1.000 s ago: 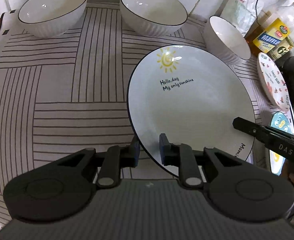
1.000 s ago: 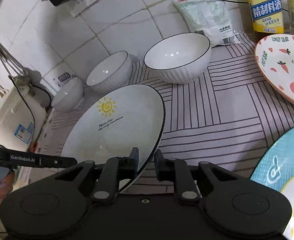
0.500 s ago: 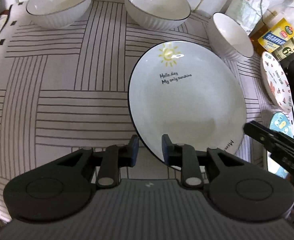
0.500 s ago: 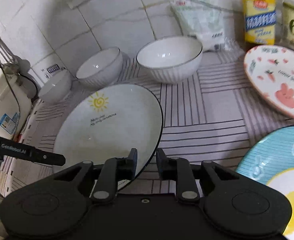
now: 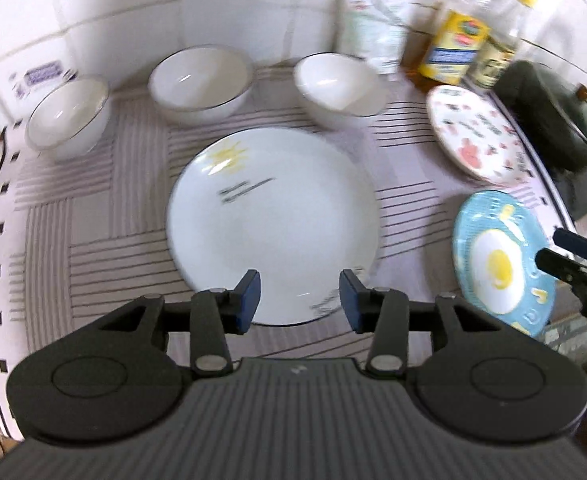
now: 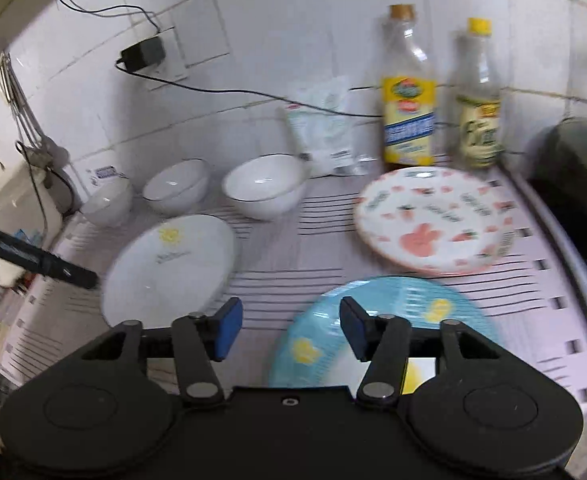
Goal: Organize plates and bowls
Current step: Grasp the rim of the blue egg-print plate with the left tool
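Note:
The white sun plate (image 5: 273, 220) lies flat on the striped mat (image 5: 93, 256); it also shows in the right wrist view (image 6: 169, 264). My left gripper (image 5: 295, 296) is open and empty, just above the plate's near rim. My right gripper (image 6: 291, 328) is open and empty, above the near edge of the blue egg plate (image 6: 393, 320), which also shows in the left wrist view (image 5: 501, 260). A pink bunny plate (image 6: 433, 220) lies at the right. Three white bowls (image 5: 201, 80) (image 5: 67, 116) (image 5: 339, 88) stand in a row at the back.
Two sauce bottles (image 6: 407, 96) (image 6: 477, 100) and a white bag (image 6: 325, 128) stand against the tiled wall. A dark pot (image 5: 549, 116) sits at the far right. A plug and cable (image 6: 141, 54) hang on the wall. The mat's edge (image 6: 565, 248) runs along the right.
Both grippers let go of the sun plate, opened and drew back and up. The plate now lies flat on the mat. The right gripper swung right, over the blue plate.

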A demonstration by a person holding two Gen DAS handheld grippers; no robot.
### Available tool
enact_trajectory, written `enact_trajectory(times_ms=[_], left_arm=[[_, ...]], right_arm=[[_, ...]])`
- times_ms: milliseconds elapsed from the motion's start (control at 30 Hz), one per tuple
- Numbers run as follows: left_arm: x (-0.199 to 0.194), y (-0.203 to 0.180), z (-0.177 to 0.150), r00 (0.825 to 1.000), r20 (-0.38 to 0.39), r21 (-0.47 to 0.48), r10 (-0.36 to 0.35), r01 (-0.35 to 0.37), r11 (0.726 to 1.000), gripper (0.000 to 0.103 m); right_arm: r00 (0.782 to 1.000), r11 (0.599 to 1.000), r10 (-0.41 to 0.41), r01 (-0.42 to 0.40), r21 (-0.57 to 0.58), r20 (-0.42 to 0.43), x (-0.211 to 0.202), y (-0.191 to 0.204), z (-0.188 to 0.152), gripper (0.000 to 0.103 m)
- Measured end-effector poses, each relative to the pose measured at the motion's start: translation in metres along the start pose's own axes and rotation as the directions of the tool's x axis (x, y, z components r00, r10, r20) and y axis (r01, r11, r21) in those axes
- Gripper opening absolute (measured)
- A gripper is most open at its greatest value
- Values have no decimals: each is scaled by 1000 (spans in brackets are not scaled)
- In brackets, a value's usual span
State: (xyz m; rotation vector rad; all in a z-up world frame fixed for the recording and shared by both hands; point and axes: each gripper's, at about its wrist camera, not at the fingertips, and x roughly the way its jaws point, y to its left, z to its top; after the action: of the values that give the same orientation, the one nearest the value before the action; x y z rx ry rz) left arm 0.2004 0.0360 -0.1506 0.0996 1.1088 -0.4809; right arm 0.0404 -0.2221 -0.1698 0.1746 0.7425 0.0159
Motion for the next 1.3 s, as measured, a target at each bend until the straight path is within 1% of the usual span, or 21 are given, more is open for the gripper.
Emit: enact_trajectory(times_ms=[67,133,267,333,467,533,600,633,700,800,900,967,1000,1033,1067,1100,1167,1200,1233,1267,1300], left_arm=[[-2,-16,1,1000,8,11,-12,12,1000,49],[-2,-34,2,1000,12,22,-22,21,1000,51],[6,-70,3,999,-3,52,-34,34,998,52],[13,-87,1,999,-15,71,-40,41,997,54],[33,-115,-2,998,-50,91,-39,44,995,57],[45,-124,-2,996,-76,82,-40,46,996,60],[60,-132,-4,993,-112,60,-42,49,997,64],[67,-134,-5,991,-128,56,-45,52,997,67],[84,-145,-9,985,-168,88,-44,60,994,67],[103,-154,-14,983,-182,103,-9,28,994,68],[119,-155,-16,980,-197,69,0,14,997,68],[125,-155,-15,978,-208,57,-4,16,998,64],[128,-155,-15,976,-216,56,-3,16,998,61],[130,-155,-14,975,-224,57,-2,15,998,58],[131,-155,-13,974,-225,54,-11,23,998,57],[131,-155,-12,974,-225,47,-21,32,998,54],[132,-154,-11,973,-228,34,-42,51,998,47],[133,-154,-10,972,-229,27,-53,61,998,42],[132,-154,-10,971,-231,24,-64,71,997,35],[133,-156,-9,969,-233,23,-78,85,996,31],[133,-158,-9,968,-233,25,-90,99,995,24]], right_arm=[[999,999,-36,36,-28,0,-8,-13,-5,61],[998,998,-58,58,-30,-1,-15,-28,-9,61],[998,998,-61,61,17,3,-28,-59,-14,61],[998,998,-64,64,12,8,-31,-68,-17,62],[997,997,-77,77,12,-10,-28,-91,-28,62],[997,996,-77,77,44,-19,-24,-104,-36,62],[998,991,-56,58,117,-26,-23,-121,-43,62],[999,987,-29,33,158,-28,-21,-130,-46,62],[999,977,10,-2,212,-39,-18,-142,-51,62],[997,955,57,-43,294,-42,-11,-159,-62,62],[997,949,62,-43,312,-54,-2,-166,-71,62],[995,940,84,-62,335,-53,3,-170,-76,58],[995,934,96,-76,350,-41,4,-172,-79,54],[995,929,95,-76,362,-36,6,-174,-79,53],[995,924,92,-71,375,-39,7,-176,-81,52],[994,920,98,-76,385,-38,8,-179,-81,49],[992,914,117,-94,395,-35,11,-182,-83,46],[992,912,121,-96,399,-37,13,-183,-82,44],[991,910,129,-103,403,-40,16,-184,-82,39],[989,908,141,-111,404,-44,18,-185,-82,37],[987,906,154,-122,405,-48,19,-184,-82,33]])
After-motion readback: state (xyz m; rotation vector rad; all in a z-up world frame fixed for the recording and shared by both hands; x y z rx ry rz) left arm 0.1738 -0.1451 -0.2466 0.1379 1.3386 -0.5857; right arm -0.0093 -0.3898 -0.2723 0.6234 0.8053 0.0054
